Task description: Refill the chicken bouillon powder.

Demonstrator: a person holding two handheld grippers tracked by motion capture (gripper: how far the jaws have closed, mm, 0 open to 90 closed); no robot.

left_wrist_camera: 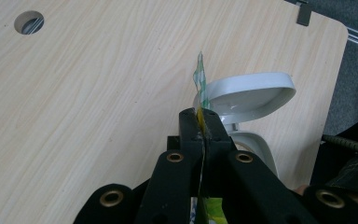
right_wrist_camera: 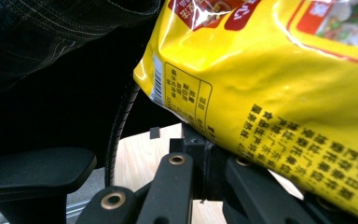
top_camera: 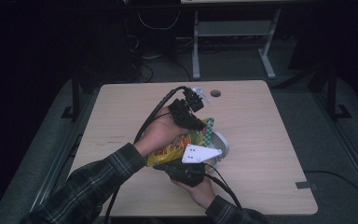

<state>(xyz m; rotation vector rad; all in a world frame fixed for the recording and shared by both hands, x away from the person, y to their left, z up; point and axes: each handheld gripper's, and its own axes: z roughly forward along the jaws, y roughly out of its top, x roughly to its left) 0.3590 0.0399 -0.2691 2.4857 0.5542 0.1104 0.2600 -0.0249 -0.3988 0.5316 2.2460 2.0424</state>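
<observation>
Bag point(top_camera: 182, 142) edge pinched above bowl point(top_camera: 220, 142)

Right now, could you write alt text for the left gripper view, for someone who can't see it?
The left gripper has its two black jaws shut on the thin edge of a yellow snack bag. Just beyond stands a white bowl on a light wooden table.

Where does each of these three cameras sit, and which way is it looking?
High view: fixed above the table, looking forward and down; both plaid forearms, left hand-held gripper and right hand-held gripper hold a yellow bag over a white bowl.
Left gripper view: rides the left hand-held gripper, looking along its black jaws pinching the bag's edge, bowl beyond.
Right gripper view: rides the right hand-held gripper, looking up its jaws at the bag; a sleeve above.
Shared: all three show the bag.
</observation>
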